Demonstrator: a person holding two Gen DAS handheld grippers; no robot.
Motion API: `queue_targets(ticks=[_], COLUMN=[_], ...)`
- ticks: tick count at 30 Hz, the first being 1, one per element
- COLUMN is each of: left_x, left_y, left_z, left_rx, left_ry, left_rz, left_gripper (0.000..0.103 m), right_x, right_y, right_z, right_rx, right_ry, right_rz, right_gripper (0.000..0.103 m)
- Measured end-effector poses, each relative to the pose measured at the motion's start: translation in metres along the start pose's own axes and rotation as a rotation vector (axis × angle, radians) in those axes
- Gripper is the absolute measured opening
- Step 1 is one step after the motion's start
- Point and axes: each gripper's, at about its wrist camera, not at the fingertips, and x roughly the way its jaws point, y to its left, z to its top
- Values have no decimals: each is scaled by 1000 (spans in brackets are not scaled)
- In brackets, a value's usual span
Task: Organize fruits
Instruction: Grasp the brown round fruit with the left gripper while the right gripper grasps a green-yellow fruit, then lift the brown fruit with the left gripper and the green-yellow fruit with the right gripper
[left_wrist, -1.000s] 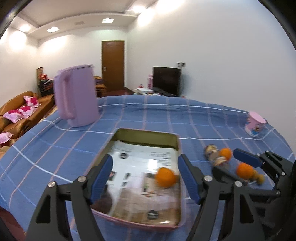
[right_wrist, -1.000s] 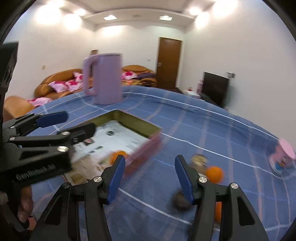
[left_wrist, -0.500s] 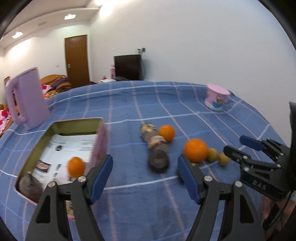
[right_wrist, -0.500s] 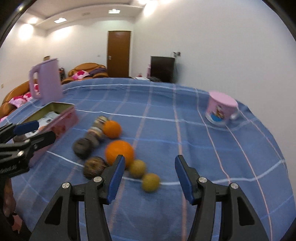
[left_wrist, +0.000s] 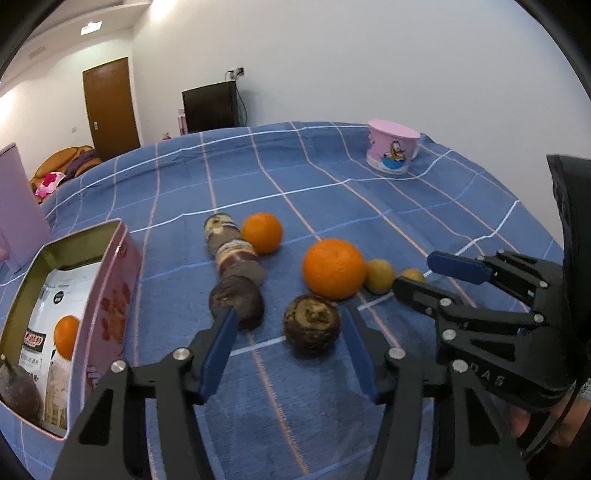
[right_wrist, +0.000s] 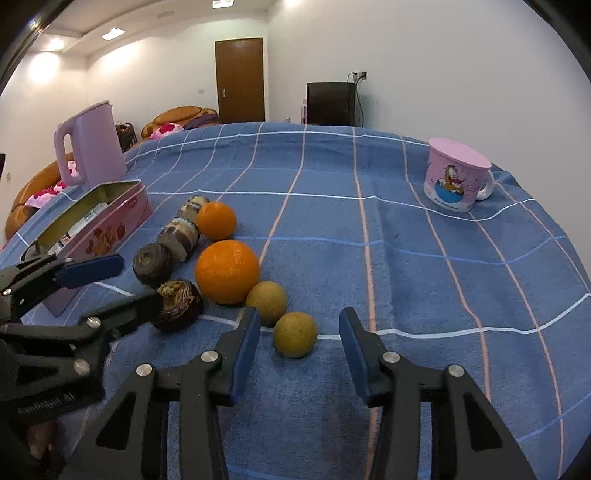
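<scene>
Black right gripper (left_wrist: 432, 275) body lettered "DAS", near the oranges (left_wrist: 334, 267).

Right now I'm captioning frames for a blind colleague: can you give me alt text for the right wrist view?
The right gripper, jaws closing, straddles a small green-yellow fruit on a blue checked cloth without touching it. To the left lie a second such fruit, two oranges, dark fruits, the left gripper and a pink tin; a pink mug sits far right.

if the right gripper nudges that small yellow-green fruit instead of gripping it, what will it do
The small fruit looks round, so it would probably roll across the cloth. It seems light and likely firm; the closing right gripper has not touched it.
</scene>
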Motion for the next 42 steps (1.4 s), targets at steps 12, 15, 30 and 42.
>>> queue_targets(ticks=[12, 15, 30, 42], left_x=[19, 16, -2, -16], left_y=[-4, -7, -4, 2], left_z=[3, 2, 0, -2], left_rx=[13, 29, 29, 3], left_ry=[85, 69, -45, -124], left_rz=[-56, -40, 6, 21], left_gripper=[39, 38, 38, 38], right_x=[10, 10, -9, -18], right_y=[1, 1, 4, 7], right_z=[-1, -1, -3, -5], right_rx=[-5, -7, -22, -42], right_ry=[67, 65, -55, -122], right_rz=[57, 54, 64, 66], right_gripper=[36, 29, 28, 28])
